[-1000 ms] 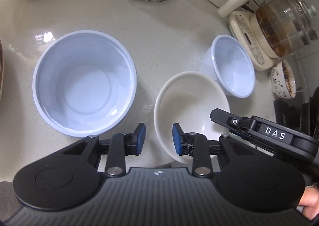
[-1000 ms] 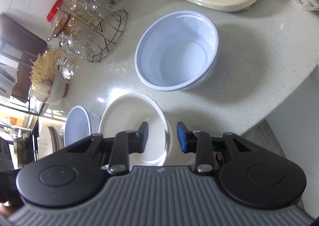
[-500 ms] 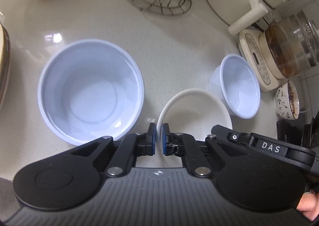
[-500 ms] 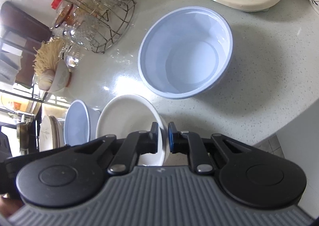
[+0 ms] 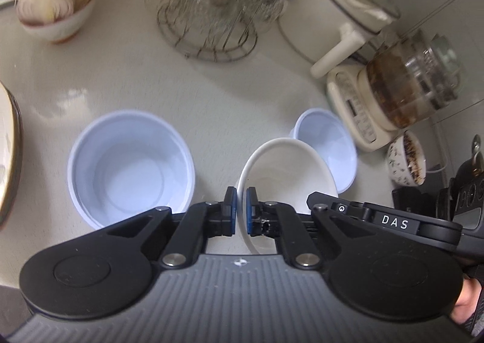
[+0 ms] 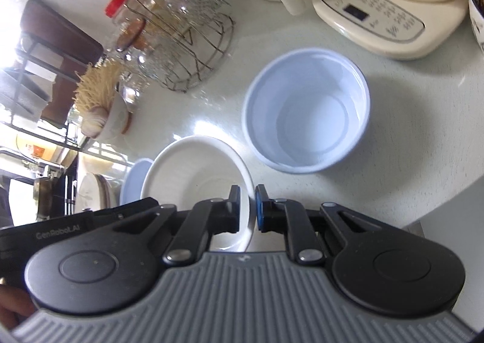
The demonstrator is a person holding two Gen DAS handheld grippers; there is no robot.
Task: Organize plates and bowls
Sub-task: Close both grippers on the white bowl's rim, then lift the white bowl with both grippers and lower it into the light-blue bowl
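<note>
A white bowl is held between both grippers, lifted and tilted above the counter. My left gripper is shut on its left rim. My right gripper is shut on its right rim, where the same white bowl shows. A large pale-blue bowl sits on the counter to the left; only its edge shows in the right wrist view. A smaller pale-blue bowl stands to the right, also seen in the right wrist view.
A wire rack of glasses, a bowl of noodles, a white cooker, a glass kettle on its base and a patterned bowl line the back. Plates stand at far left. The counter edge drops off at right.
Both grippers closed on the white bowl's rim, then lifted it off the counter; the other bowls and the counter now look farther away.
</note>
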